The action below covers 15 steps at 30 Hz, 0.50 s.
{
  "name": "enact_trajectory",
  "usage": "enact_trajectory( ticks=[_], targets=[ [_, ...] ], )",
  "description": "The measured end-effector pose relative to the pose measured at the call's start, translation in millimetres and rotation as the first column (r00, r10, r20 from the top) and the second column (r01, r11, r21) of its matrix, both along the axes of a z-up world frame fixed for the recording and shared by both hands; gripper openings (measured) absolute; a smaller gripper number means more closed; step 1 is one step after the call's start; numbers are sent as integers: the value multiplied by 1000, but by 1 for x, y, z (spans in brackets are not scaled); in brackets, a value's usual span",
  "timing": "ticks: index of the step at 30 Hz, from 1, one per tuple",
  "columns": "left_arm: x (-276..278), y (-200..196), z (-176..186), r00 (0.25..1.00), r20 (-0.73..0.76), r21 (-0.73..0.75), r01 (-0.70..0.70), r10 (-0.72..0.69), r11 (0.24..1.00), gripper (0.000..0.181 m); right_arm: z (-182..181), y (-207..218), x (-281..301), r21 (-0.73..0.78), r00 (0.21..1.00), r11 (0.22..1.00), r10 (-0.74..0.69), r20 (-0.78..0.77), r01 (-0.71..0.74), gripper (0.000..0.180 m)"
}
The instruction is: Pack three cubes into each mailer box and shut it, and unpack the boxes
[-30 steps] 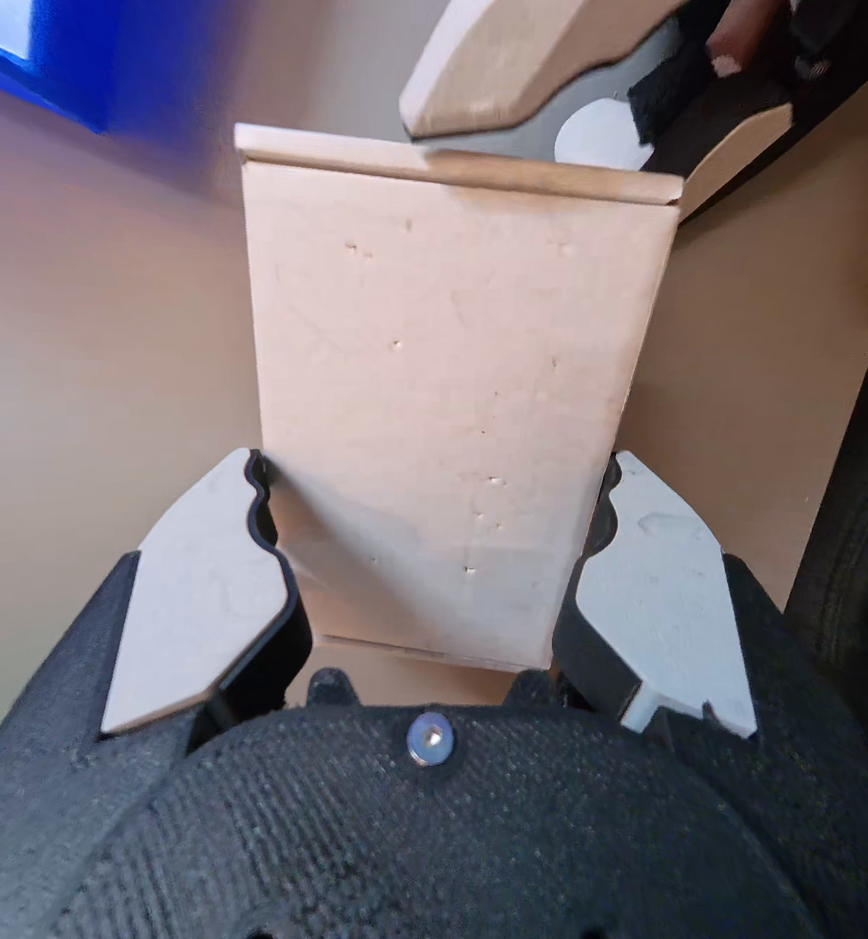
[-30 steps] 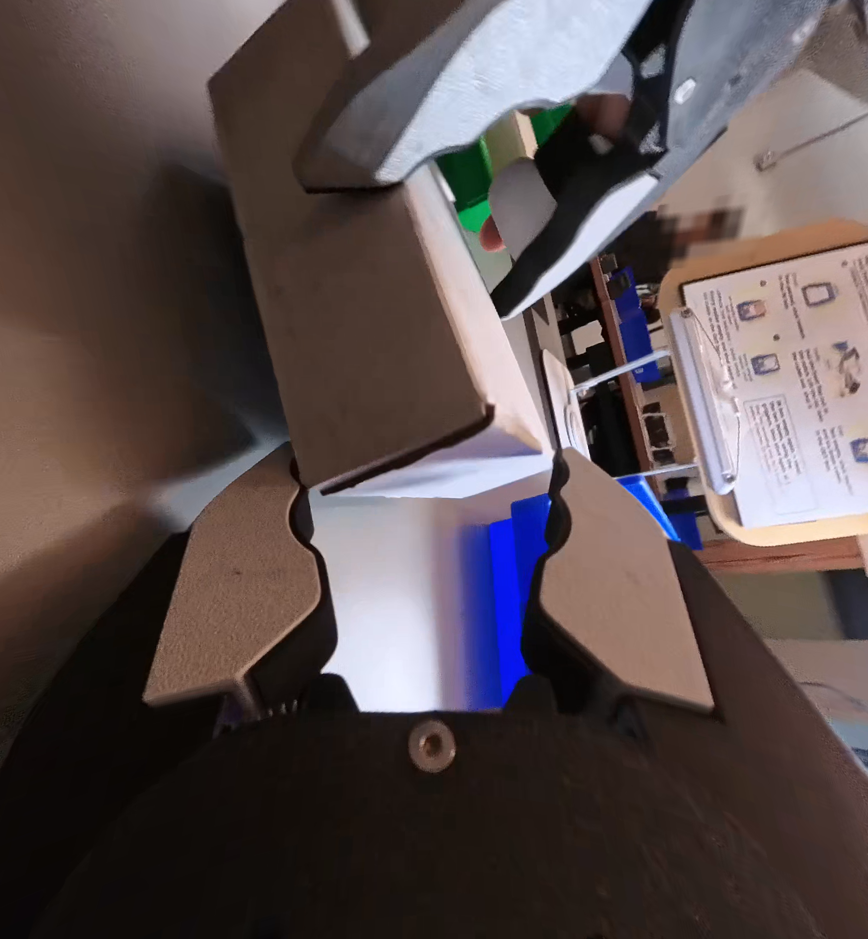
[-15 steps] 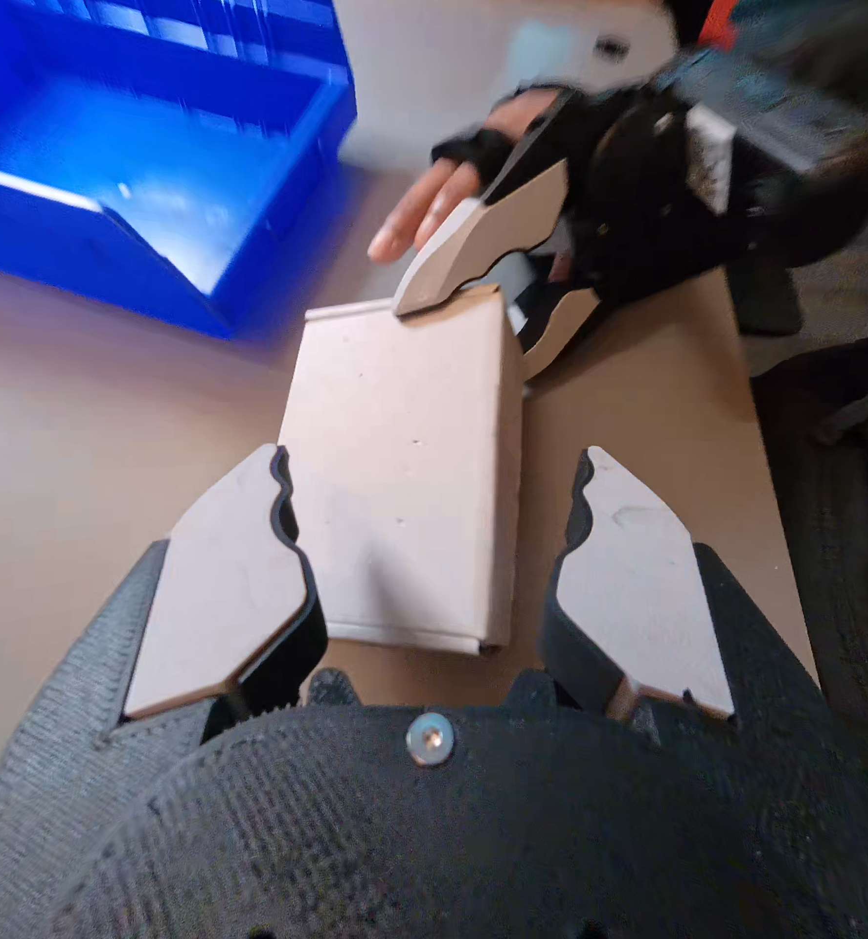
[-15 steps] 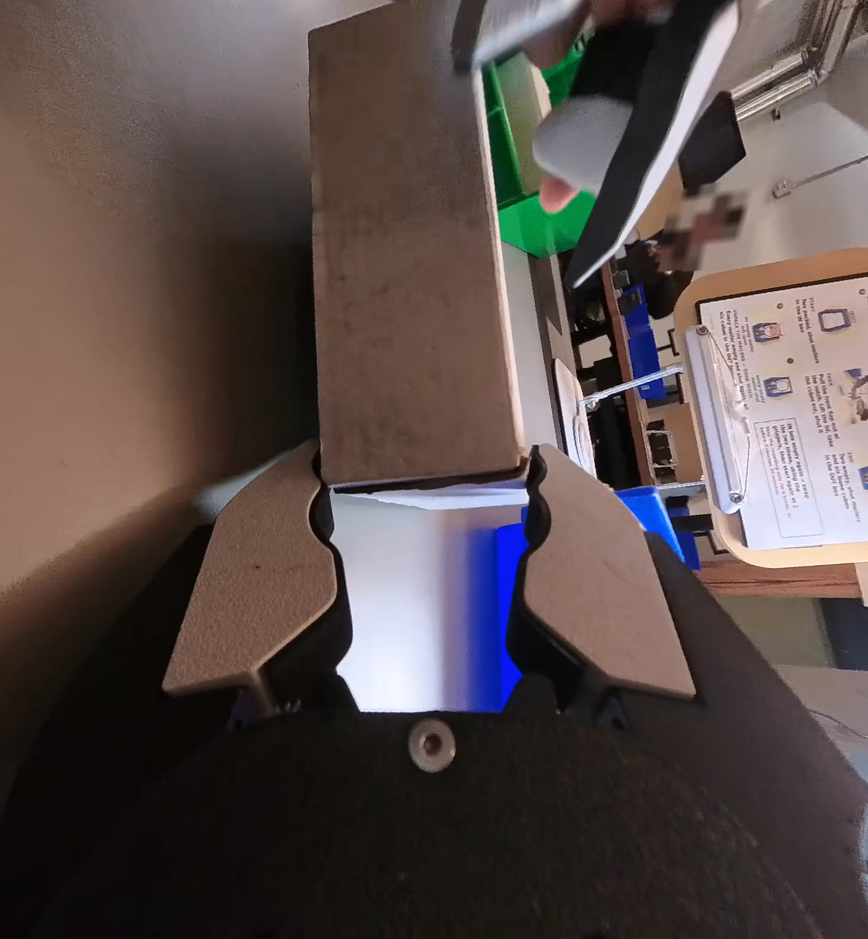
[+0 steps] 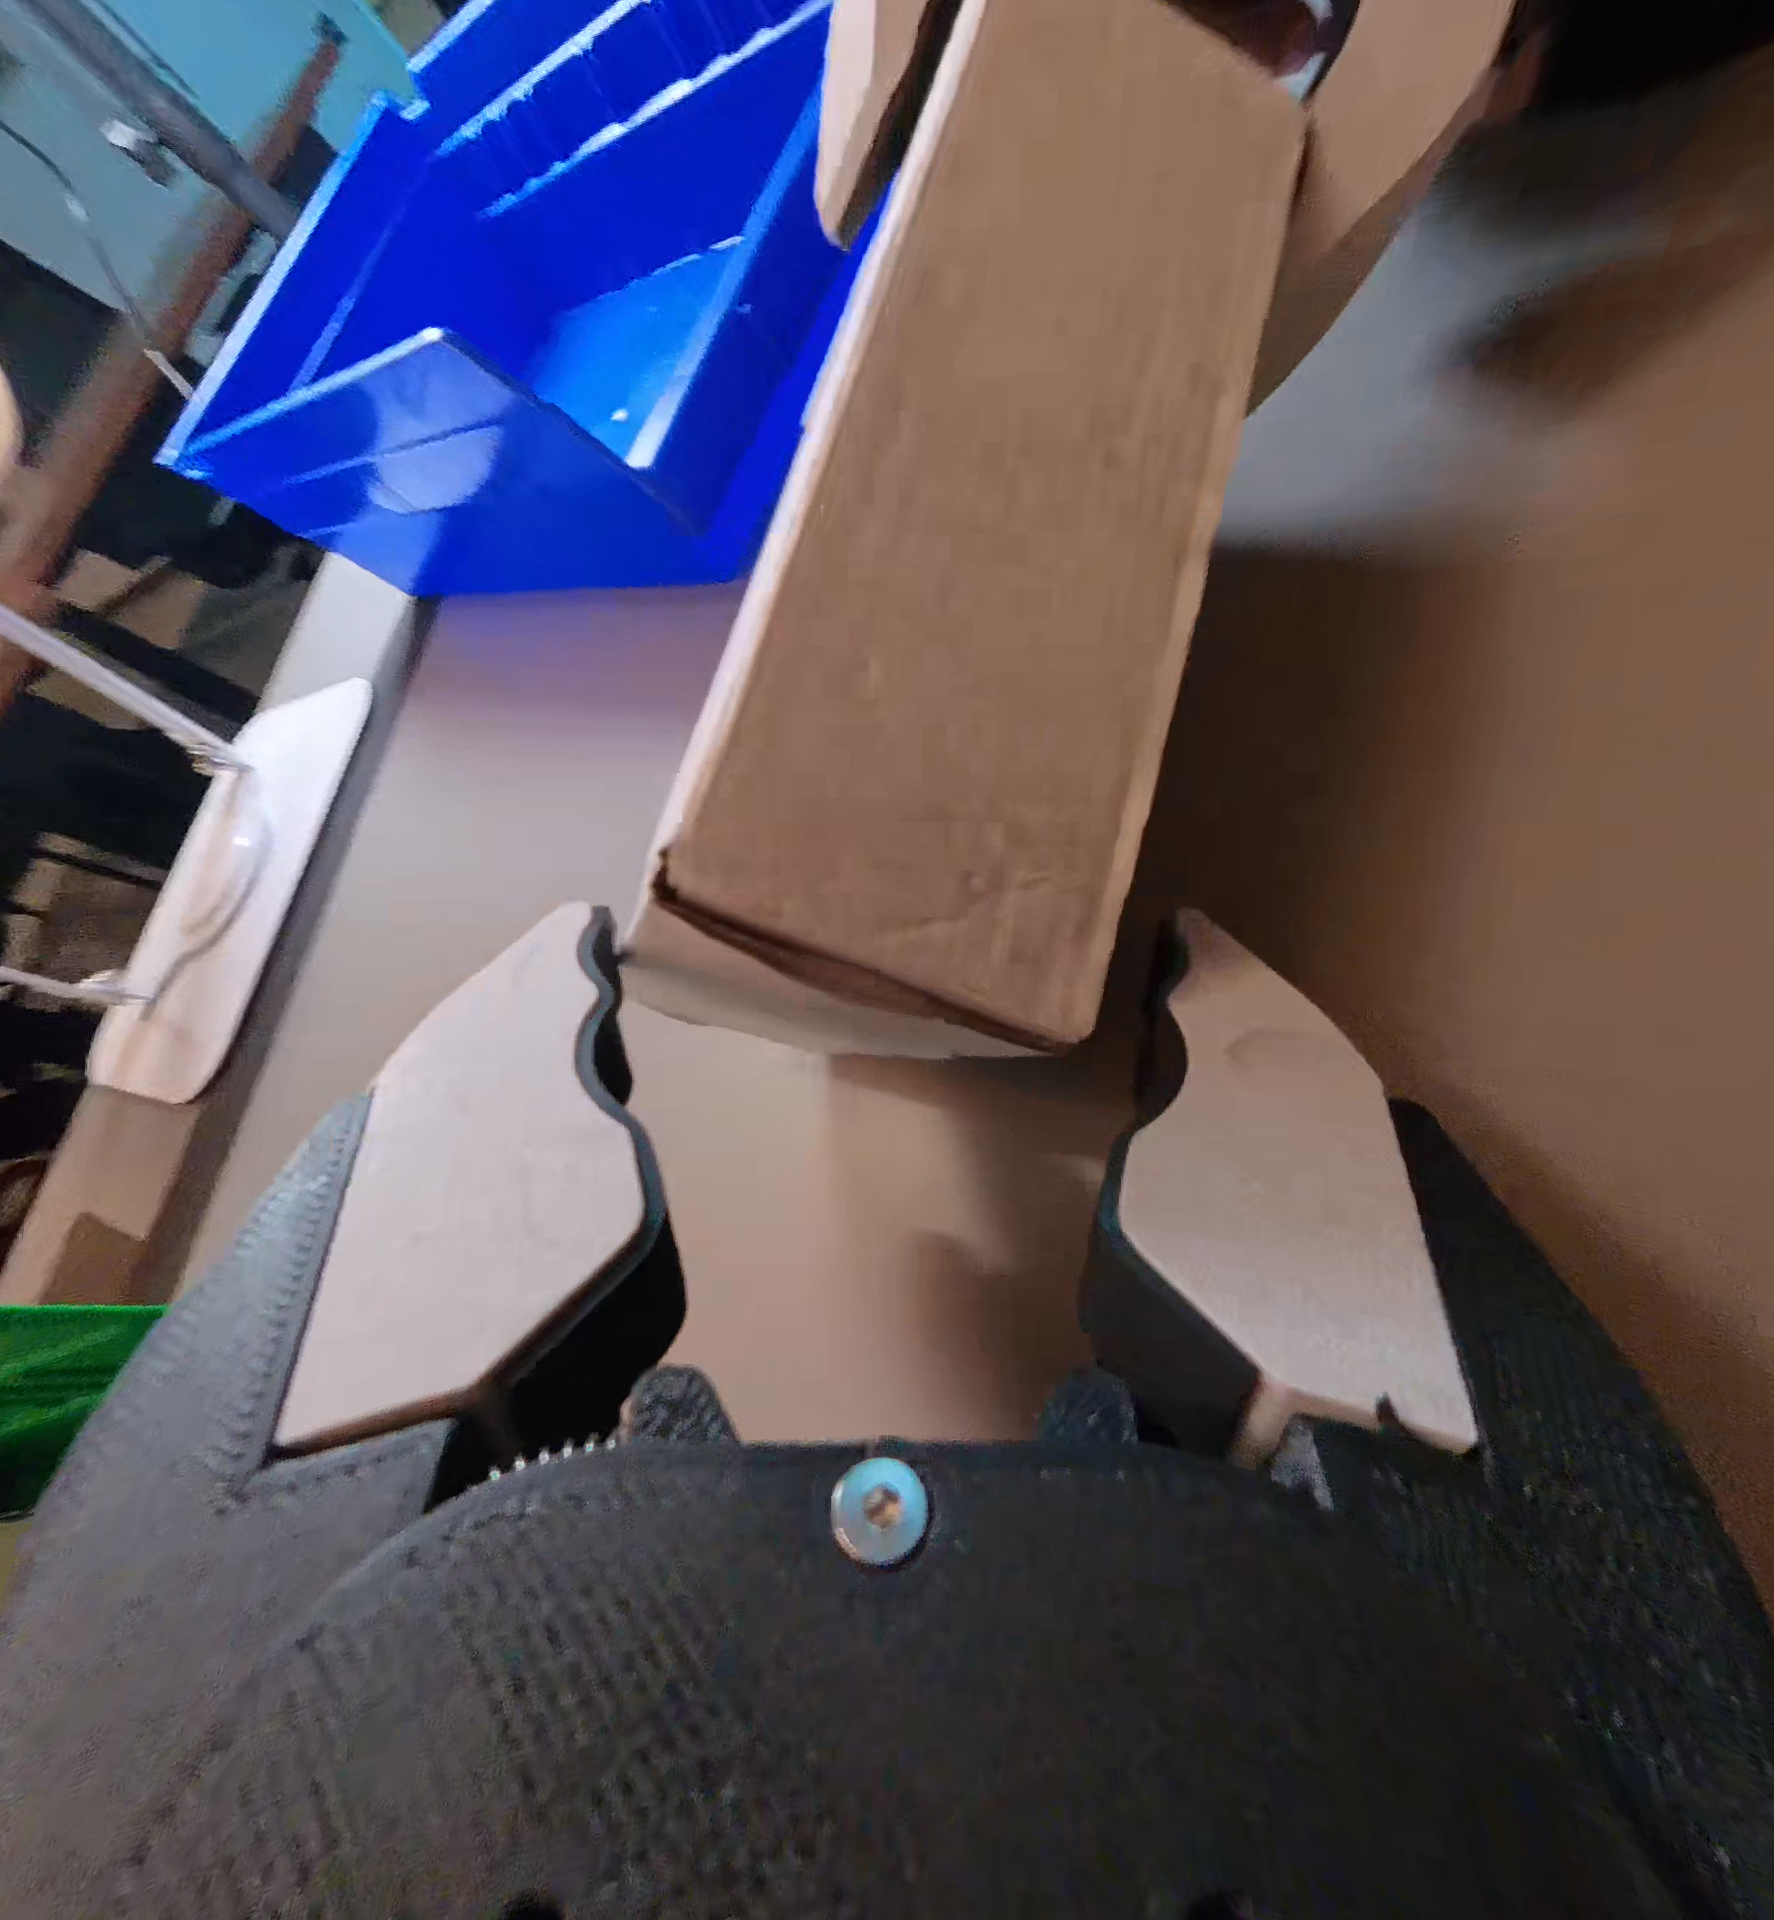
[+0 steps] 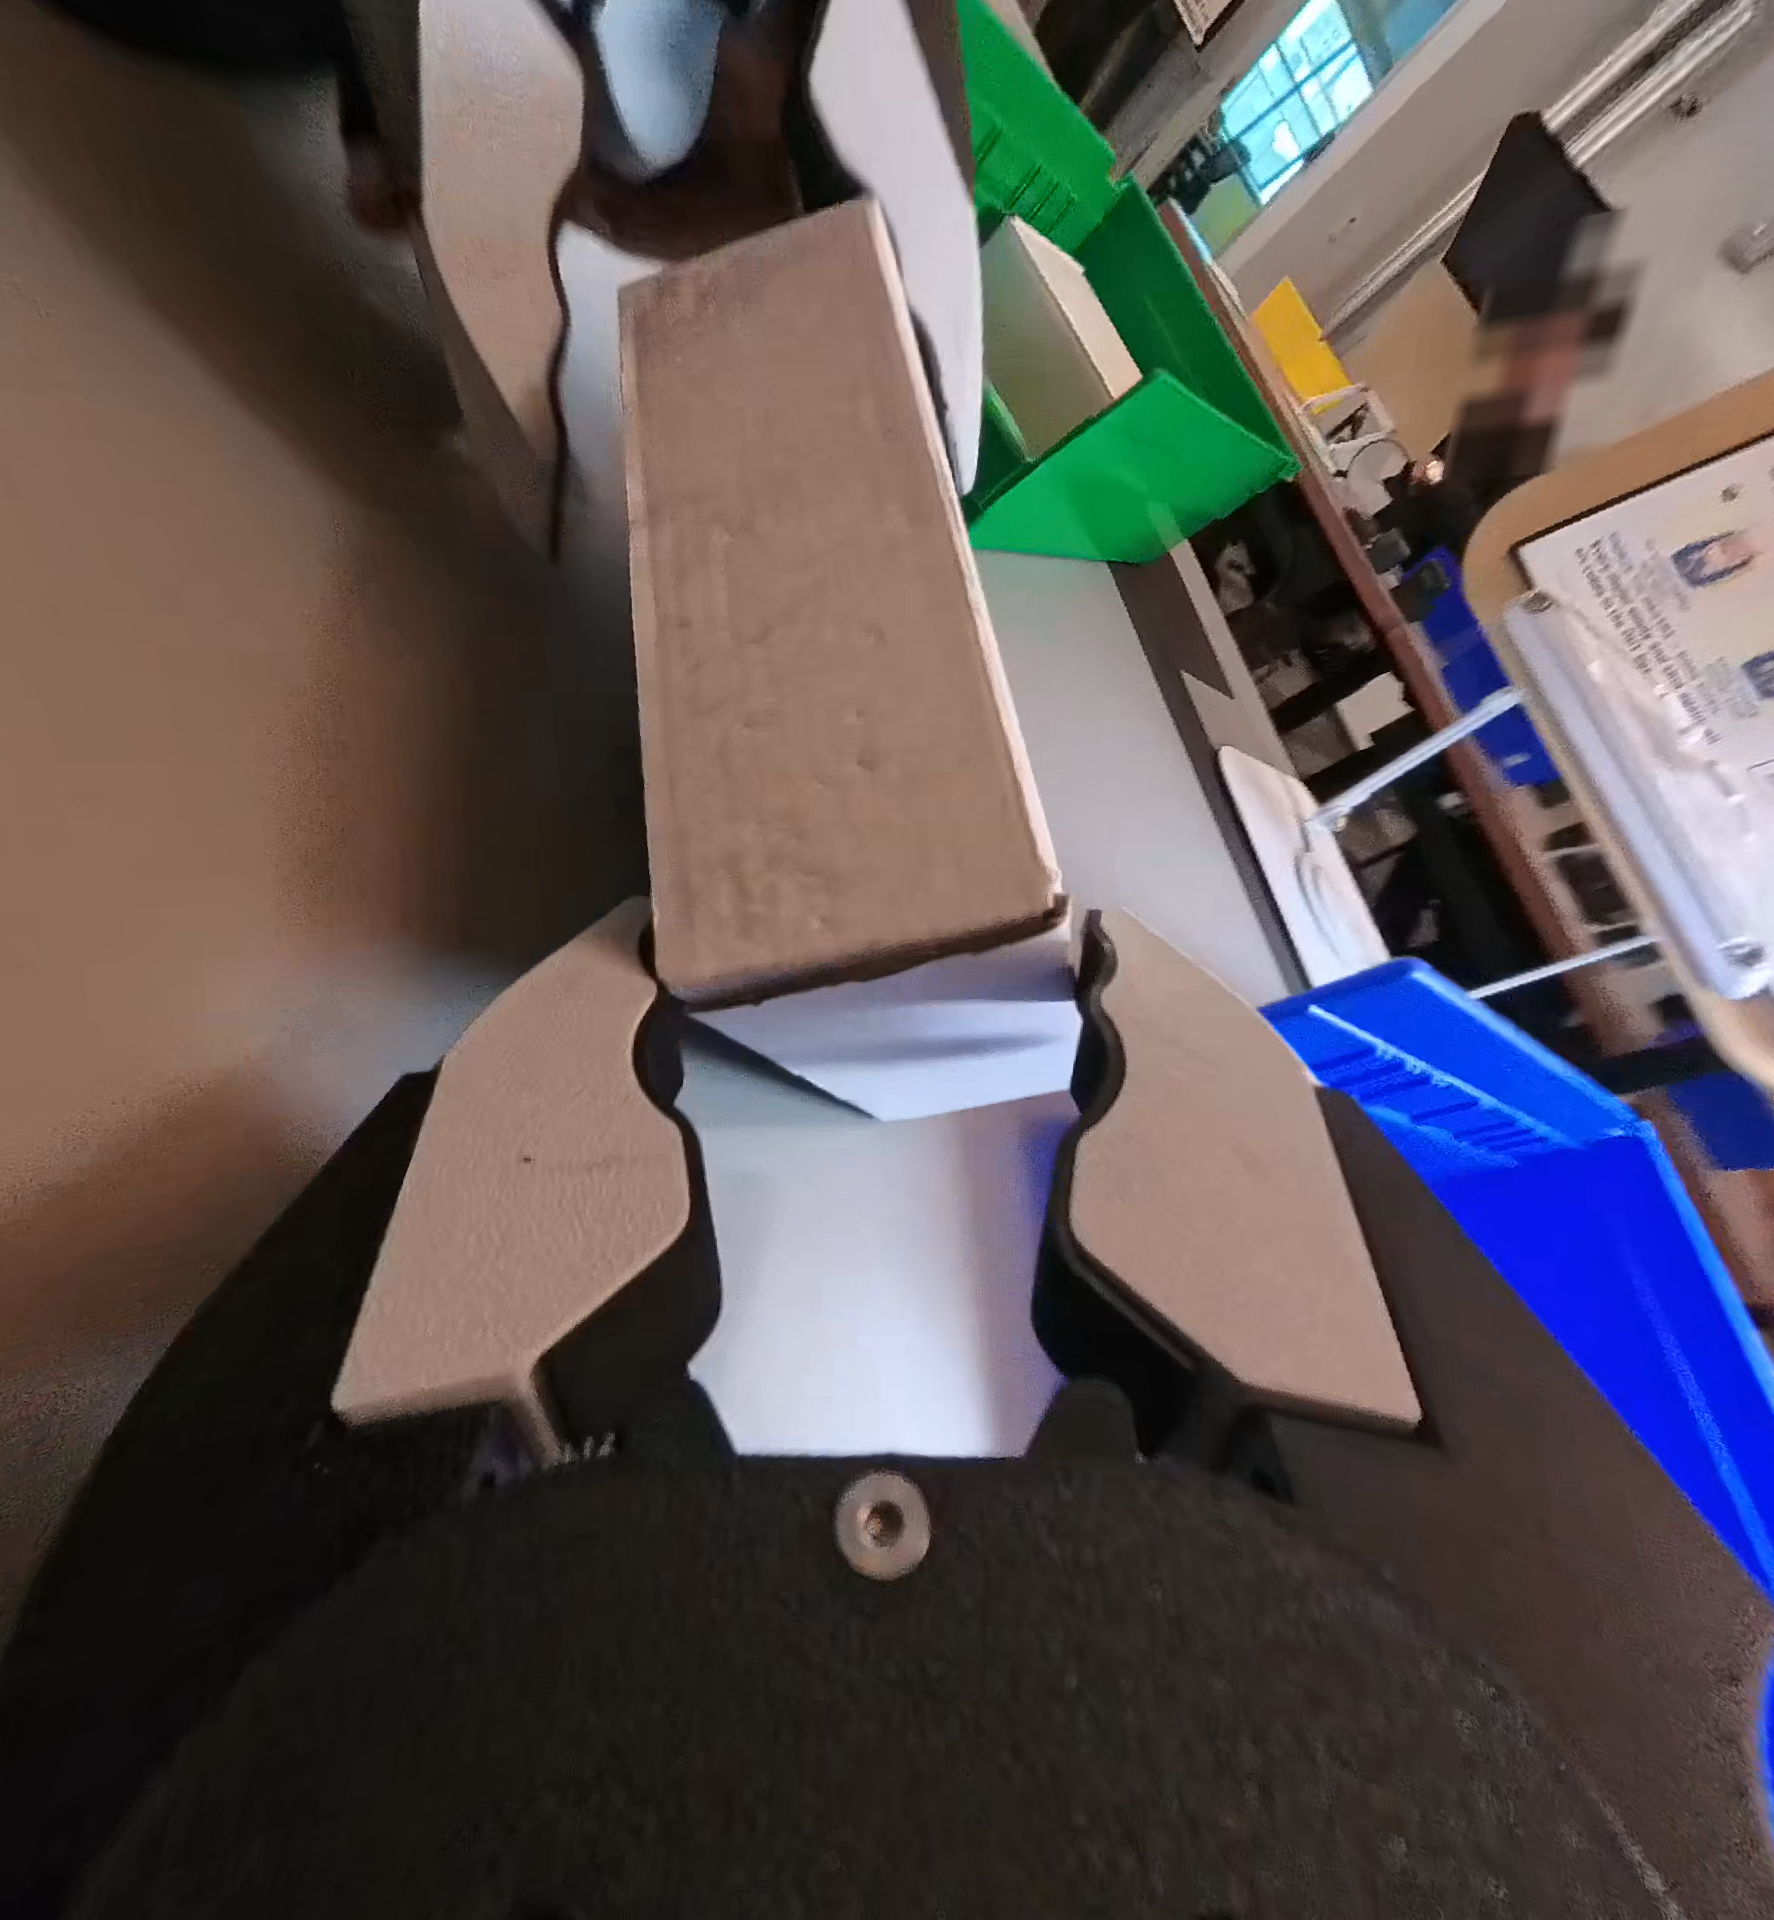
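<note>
A shut brown cardboard mailer box [image 5: 966, 582] runs lengthwise between my two grippers and is tilted above the tan table [image 5: 1537, 831]. My right gripper [image 6: 867, 940] is shut on one end of the box [image 6: 810, 675]. In the left wrist view its fingers [image 5: 862, 114] clamp the far end. My left gripper [image 5: 883, 935] is open and straddles the other end. One fingertip touches a corner and the other stands a little apart. No cubes are visible.
A blue bin [image 5: 509, 343] stands beyond the box and also shows in the right wrist view [image 6: 1589, 1195]. A green bin [image 6: 1122, 468] holds another box [image 6: 1049, 312]. A clear stand base [image 5: 228, 883] sits at the table's edge, with a sign board [image 6: 1693, 675] behind it. The gap from one gripper's tips to the other's is roughly 11 cm.
The box has been lifted and turned by the right gripper, which stays shut on it. The left gripper has rolled with it and now straddles the box's near end.
</note>
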<state>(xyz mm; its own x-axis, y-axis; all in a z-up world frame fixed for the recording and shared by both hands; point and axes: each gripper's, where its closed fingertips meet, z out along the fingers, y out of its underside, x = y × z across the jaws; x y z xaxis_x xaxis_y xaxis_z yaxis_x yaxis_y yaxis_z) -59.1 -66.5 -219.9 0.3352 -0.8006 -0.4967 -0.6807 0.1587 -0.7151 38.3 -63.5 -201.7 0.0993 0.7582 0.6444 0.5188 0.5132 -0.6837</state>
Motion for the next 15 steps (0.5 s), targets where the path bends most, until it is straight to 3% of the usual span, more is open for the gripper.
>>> enact_trajectory(
  ticks=[3, 7, 12, 15],
  targets=[
    [-2, 10, 8, 998, 51, 13, -36, 35, 999, 72, 7, 0, 0, -149, 998, 989, 6, -58, -14, 74],
    [-3, 4, 15, 983, 179, -175, -18, 50, 984, 65, 25, 6, 2, -268, 992, 963, -53, -117, 20, 70],
    [-7, -1, 22, 962, 258, -290, -8, 86, 957, 65, 46, 6, -2, -112, 995, 989, -99, -28, 95, 75],
    [-9, -1, 21, 957, 266, -344, -16, 114, 939, 64, 64, -4, -15, -16, 996, 996, -83, -10, 83, 60]
  ],
)
